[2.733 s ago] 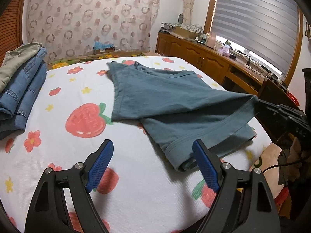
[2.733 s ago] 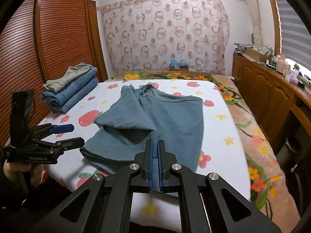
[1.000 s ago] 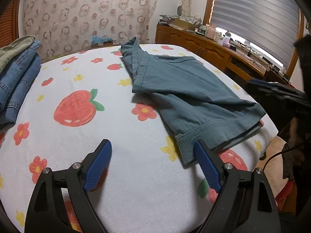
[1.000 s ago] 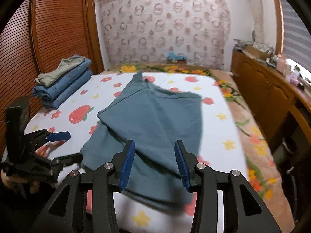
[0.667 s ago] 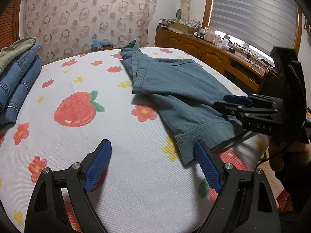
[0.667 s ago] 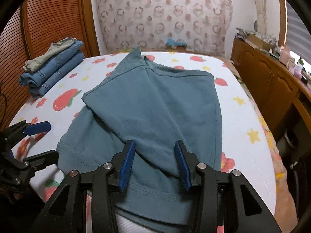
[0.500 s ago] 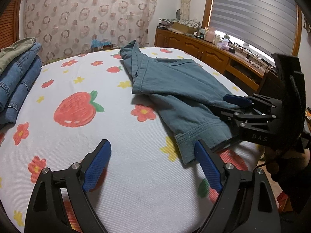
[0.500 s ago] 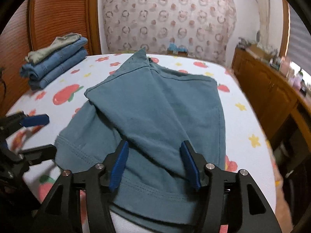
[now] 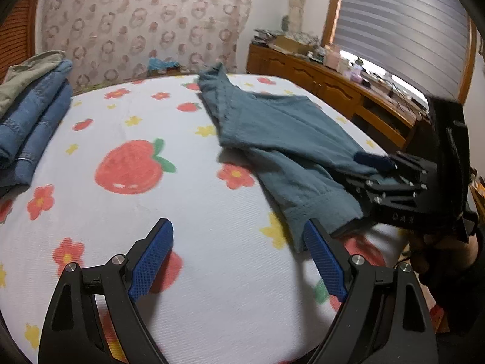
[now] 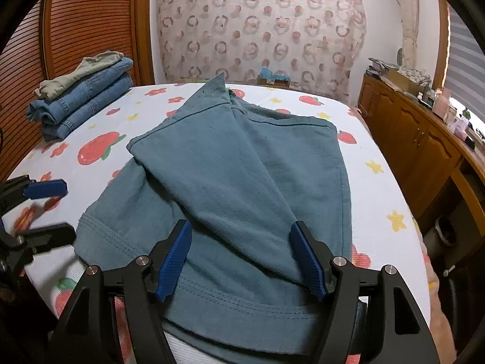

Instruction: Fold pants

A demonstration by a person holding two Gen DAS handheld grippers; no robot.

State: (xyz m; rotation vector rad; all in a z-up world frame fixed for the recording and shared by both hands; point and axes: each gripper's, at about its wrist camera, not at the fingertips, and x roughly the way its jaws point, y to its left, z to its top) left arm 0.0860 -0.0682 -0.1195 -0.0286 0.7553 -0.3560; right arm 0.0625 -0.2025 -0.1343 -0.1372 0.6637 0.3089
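Note:
Teal pants point(image 10: 236, 176) lie on the strawberry-print bed sheet point(image 9: 127, 127), folded lengthwise, one leg lying across the other, hems near the bed's front edge. My right gripper point(image 10: 242, 257) is open, its jaws straddling the upper leg's end just above the cloth; it also shows in the left wrist view point(image 9: 379, 176) at the hem. My left gripper point(image 9: 239, 257) is open and empty above bare sheet, left of the pants' hem point(image 9: 315, 209); it shows in the right wrist view point(image 10: 45, 209) at the left.
A stack of folded jeans with a khaki garment on top point(image 10: 81, 94) sits at the bed's far left corner. A wooden dresser point(image 10: 424, 139) runs along the right side. A wooden wardrobe point(image 10: 91, 24) and patterned curtain point(image 10: 260, 24) stand behind.
My right gripper let go of the pants leg, opened, and has moved down and forward over the leg end. My left gripper stays open and has shifted slightly.

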